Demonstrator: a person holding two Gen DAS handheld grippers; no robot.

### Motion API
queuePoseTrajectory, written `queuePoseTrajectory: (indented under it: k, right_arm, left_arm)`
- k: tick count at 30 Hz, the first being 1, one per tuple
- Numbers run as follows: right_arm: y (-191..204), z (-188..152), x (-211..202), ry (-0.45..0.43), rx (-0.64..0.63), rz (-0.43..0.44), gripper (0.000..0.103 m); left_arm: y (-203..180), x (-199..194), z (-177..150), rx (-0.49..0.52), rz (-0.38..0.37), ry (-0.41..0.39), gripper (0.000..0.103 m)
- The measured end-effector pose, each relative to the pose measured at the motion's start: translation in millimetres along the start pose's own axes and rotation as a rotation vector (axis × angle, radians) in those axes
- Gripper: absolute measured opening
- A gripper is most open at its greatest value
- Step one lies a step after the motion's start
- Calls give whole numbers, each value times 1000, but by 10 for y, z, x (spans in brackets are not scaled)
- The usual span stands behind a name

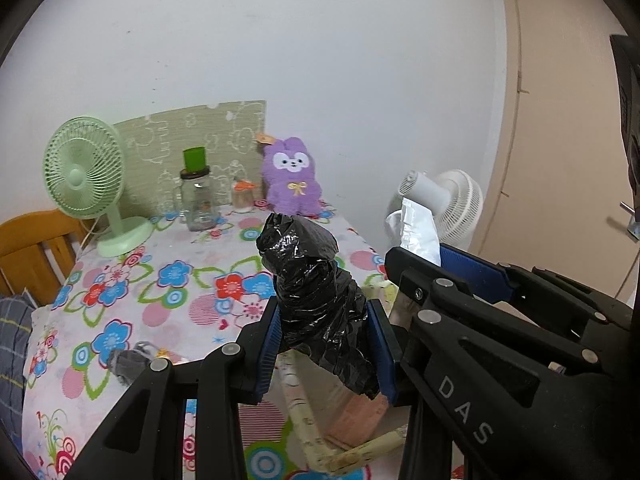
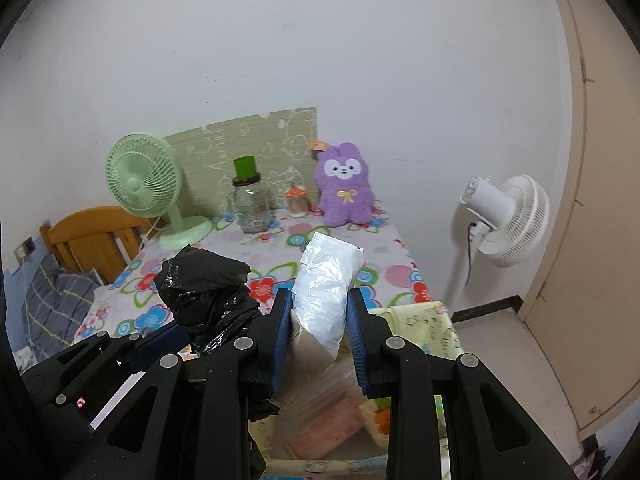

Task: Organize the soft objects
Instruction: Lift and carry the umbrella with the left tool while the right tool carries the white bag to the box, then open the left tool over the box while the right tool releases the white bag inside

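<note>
My left gripper (image 1: 326, 344) is shut on a crumpled black plastic bag (image 1: 316, 280) and holds it above an open yellow patterned box (image 1: 320, 436). The black bag also shows in the right wrist view (image 2: 204, 284). My right gripper (image 2: 318, 344) is shut on a crumpled white plastic bag (image 2: 326, 284), held above the same box (image 2: 424, 328). The white bag shows in the left wrist view (image 1: 416, 228). The two grippers are side by side, the left one on the left. A purple plush rabbit (image 1: 291, 178) sits at the table's far edge against the wall.
The table has a flowered cloth (image 1: 180, 280). On it stand a green desk fan (image 1: 86, 184), a glass jar (image 1: 199, 200) with a green cup on top, a small orange-lidded jar (image 1: 243, 196) and a grey item (image 1: 128, 364). A white floor fan (image 2: 504, 220) stands at right. A wooden chair (image 2: 92, 236) is at left.
</note>
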State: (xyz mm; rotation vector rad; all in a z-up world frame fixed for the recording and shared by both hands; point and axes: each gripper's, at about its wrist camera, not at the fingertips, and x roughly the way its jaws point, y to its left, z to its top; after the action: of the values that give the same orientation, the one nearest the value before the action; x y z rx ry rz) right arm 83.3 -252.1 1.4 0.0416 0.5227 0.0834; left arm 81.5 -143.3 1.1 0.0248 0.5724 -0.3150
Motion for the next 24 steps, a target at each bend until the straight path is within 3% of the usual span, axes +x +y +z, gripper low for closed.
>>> queuePoseTrajectory:
  k: [11, 24]
  right_arm:
    - [-376, -138, -1, 28, 61, -62, 30]
    - [-682, -301, 215, 84, 129, -89, 31]
  left_arm:
    - [-343, 165, -57, 61, -48, 50, 42]
    - [-525, 475, -146, 114, -48, 128, 44]
